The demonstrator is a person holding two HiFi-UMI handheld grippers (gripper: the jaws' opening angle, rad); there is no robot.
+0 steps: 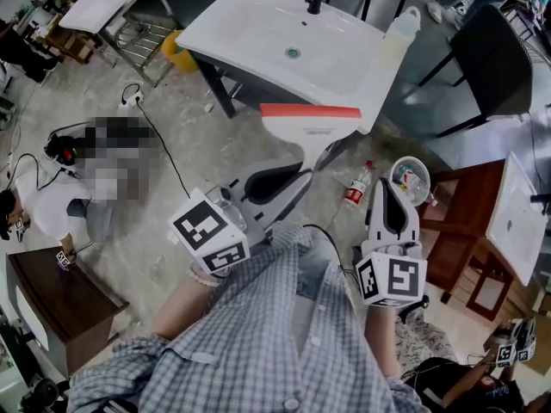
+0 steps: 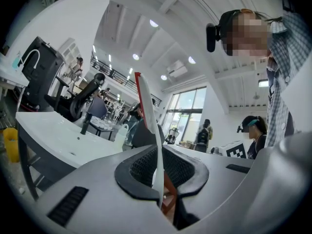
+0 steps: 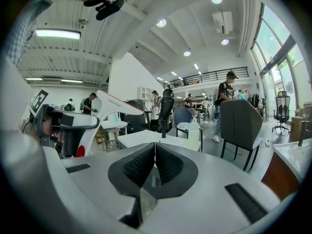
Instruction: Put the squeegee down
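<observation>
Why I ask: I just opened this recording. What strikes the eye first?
A white squeegee with an orange-red blade stands upright at the centre, its handle clamped in the left gripper, just in front of the big white sink. To its right, the right gripper is shut and empty.

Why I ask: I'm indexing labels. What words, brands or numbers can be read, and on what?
No text is readable.
Squeegee: small print under the red blade, blurred.
Bottle: red label, too small.
Marker cubes: black square patterns, no words.
</observation>
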